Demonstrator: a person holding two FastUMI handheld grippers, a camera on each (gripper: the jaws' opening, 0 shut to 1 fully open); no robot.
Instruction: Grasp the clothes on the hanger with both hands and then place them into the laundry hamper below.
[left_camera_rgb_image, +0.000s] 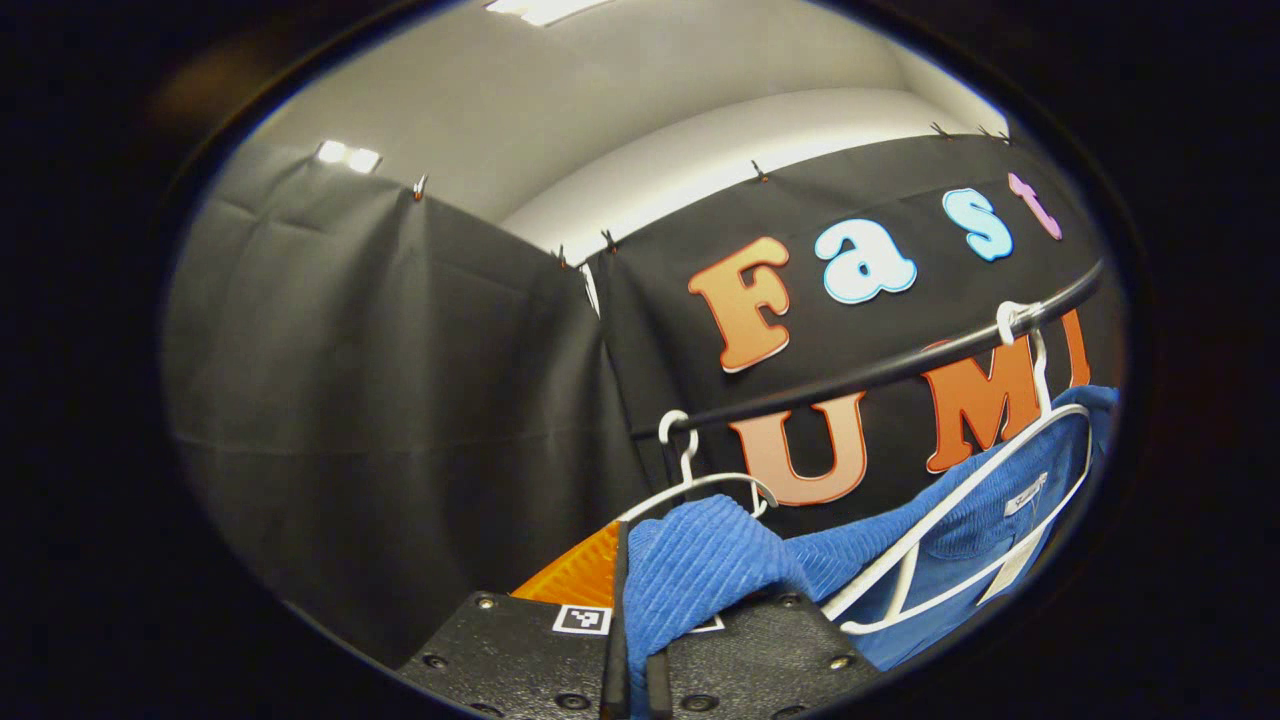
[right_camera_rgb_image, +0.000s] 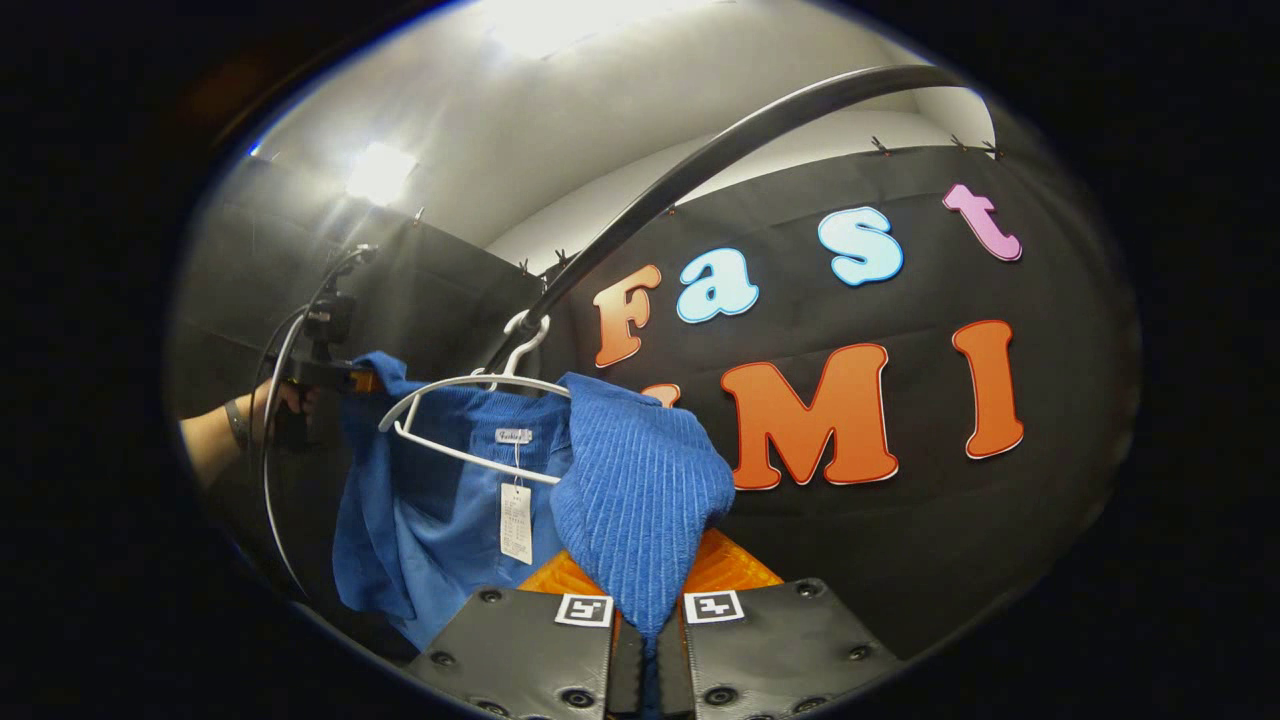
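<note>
Both grippers, left gripper (left_camera_rgb_image: 634, 690) and right gripper (right_camera_rgb_image: 648, 670), clenched on blue sweater (right_camera_rgb_image: 640, 490), draped over white hanger (right_camera_rgb_image: 470, 385) below rail (right_camera_rgb_image: 700, 160). Soft, light, floppy; best pinched at shoulders.

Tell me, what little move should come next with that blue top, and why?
Probably lift both grippers a bit to slip the blue top off the white hanger. Each gripper, left and right, looks shut on a fold of it, yet the hanger sits inside the collar, hooked on the black rail.
</note>
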